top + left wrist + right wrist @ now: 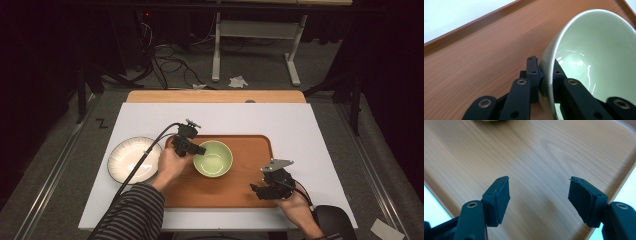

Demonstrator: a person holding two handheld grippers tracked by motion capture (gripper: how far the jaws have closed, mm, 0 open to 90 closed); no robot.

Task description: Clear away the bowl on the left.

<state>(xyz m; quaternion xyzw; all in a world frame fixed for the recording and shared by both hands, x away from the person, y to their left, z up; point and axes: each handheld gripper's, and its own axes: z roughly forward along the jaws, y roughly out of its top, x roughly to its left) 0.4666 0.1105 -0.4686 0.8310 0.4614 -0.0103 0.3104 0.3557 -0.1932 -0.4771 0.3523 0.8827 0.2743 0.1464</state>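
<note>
A pale green bowl (213,159) sits on a wooden tray (240,192) in the middle of the white table. My left gripper (199,150) is shut on the bowl's left rim, one jaw inside and one outside the wall of the bowl (599,50), as the left gripper view shows close up at the gripper's tips (545,65). My right gripper (256,189) hovers over the tray's front right part, open with nothing between its pads (502,195), above bare tray wood (541,150).
A white ribbed plate (131,159) lies on the table left of the tray. The white table top (300,120) stretches beyond the tray on all sides. Cables and a desk frame (255,45) stand on the floor behind.
</note>
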